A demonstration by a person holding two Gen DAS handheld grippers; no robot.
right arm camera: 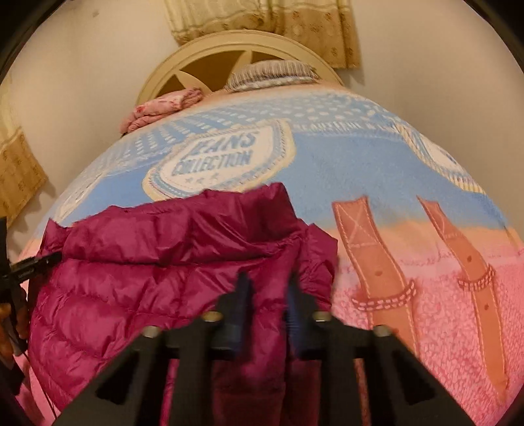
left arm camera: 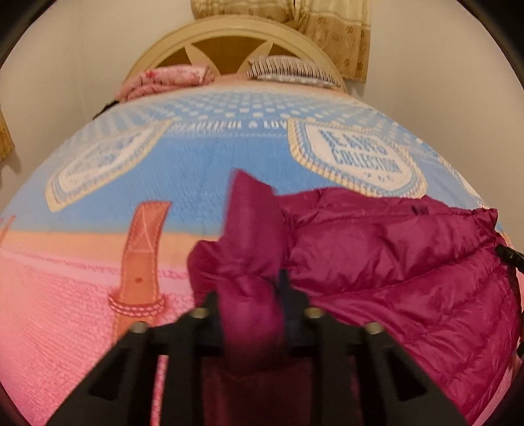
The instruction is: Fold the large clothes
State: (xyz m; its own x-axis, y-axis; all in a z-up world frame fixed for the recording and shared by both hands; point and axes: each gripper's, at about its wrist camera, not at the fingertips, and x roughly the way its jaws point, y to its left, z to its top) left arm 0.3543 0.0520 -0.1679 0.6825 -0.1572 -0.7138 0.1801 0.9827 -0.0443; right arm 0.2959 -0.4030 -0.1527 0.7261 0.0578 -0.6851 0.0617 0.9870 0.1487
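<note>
A magenta quilted down jacket (left arm camera: 393, 255) lies rumpled on the bed, filling the lower right of the left wrist view and the lower left of the right wrist view (right arm camera: 131, 278). My left gripper (left arm camera: 250, 295) is shut on a bunched fold at the jacket's left side, and the fabric stands up between its fingers. My right gripper (right arm camera: 268, 291) is shut on the jacket's right edge, with cloth pinched between its dark pads. The left gripper's tip (right arm camera: 32, 262) shows at the jacket's far side in the right wrist view, with a hand (right arm camera: 13, 321) behind it.
The jacket rests on a blue and pink printed blanket (left arm camera: 196, 170) covering the bed. A cream headboard (left arm camera: 229, 36) stands at the far end with a pink folded cloth (left arm camera: 163, 80) and a striped pillow (left arm camera: 288, 67). Beige curtains (right arm camera: 262, 19) hang behind.
</note>
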